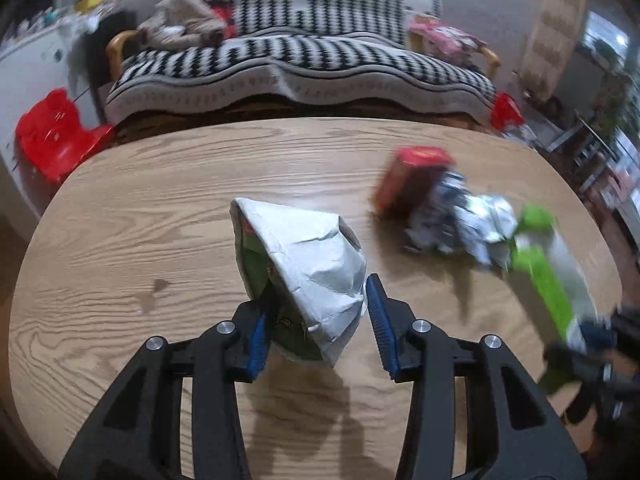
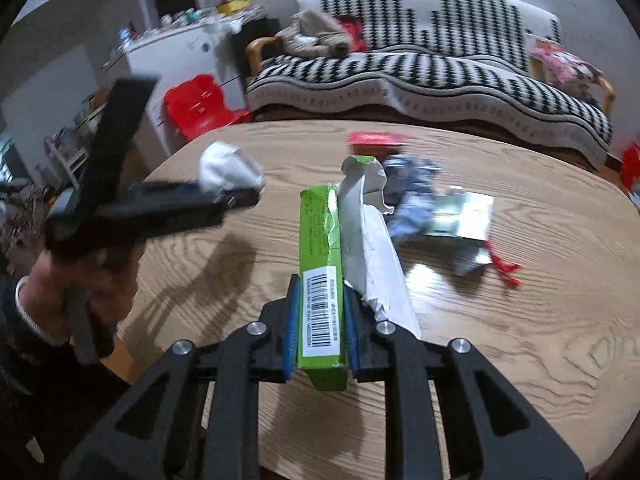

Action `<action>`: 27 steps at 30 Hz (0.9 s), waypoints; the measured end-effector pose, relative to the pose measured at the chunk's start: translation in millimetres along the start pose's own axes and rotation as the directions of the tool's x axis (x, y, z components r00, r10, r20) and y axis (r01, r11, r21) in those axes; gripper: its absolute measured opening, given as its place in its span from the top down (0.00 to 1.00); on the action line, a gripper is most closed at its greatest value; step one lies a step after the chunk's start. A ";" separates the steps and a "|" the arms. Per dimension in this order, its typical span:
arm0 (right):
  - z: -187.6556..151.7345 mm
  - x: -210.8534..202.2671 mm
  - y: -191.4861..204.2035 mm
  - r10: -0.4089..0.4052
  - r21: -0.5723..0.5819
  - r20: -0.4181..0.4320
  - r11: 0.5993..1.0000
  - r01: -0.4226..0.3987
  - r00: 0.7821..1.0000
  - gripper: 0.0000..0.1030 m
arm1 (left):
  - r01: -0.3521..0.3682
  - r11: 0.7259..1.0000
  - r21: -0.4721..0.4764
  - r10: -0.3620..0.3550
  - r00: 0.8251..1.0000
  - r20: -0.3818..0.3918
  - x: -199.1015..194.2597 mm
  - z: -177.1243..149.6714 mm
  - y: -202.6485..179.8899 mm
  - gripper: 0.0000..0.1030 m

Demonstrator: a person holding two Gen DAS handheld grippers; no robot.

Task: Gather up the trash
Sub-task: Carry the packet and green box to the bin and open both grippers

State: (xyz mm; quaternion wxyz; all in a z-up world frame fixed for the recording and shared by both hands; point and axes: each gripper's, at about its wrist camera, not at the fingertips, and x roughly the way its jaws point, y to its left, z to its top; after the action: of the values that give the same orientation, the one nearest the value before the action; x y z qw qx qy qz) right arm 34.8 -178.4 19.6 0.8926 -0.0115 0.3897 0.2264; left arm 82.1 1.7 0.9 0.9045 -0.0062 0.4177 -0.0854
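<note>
In the left wrist view my left gripper [image 1: 318,332] is shut on a crumpled silver bag with a green inside [image 1: 316,252], held above the wooden table [image 1: 140,208]. My right gripper [image 2: 322,320] is shut on a long green carton with a barcode [image 2: 322,280]; a torn white liner [image 2: 372,248] hangs out of it. The right wrist view shows the left gripper [image 2: 228,200] at the left with the silver bag [image 2: 228,168], a hand behind it. On the table lie a red box [image 2: 376,138], a crumpled blue-white wrapper [image 2: 412,188] and a flat silvery packet [image 2: 464,212].
A small red scrap [image 2: 506,270] lies right of the silvery packet. Beyond the table stands a sofa with a black-and-white throw [image 1: 304,68]. A red plastic chair [image 1: 56,132] and a white cabinet [image 2: 180,52] are at the far left.
</note>
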 end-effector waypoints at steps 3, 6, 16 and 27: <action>-8.1 -20.2 -24.0 -0.041 0.045 0.016 0.998 0.040 0.999 0.81 | 0.050 0.997 0.050 -0.051 0.999 0.009 -7.8 -5.2 -30.1 0.58; -19.6 -40.0 -58.2 -0.104 0.106 0.021 0.989 0.102 0.994 0.81 | 0.107 0.986 0.129 -0.109 0.994 0.008 -12.2 -9.6 -70.4 0.58; -82.9 -110.7 -171.8 -0.285 0.329 -0.009 0.904 0.272 0.959 0.81 | 0.294 0.892 0.343 -0.296 0.954 -0.046 -18.5 -30.6 -207.9 0.58; -186.5 -200.8 -267.4 -0.434 0.574 -0.095 0.711 0.406 0.896 0.81 | 0.496 0.722 0.482 -0.466 0.864 -0.192 -14.1 -77.8 -368.2 0.58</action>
State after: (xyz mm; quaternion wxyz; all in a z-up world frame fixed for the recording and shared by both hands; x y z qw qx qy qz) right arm -102.7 -534.5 -11.2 0.8894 0.1780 0.4060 -0.1119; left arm -40.7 -354.3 -8.7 0.8066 0.1304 0.3888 -0.4257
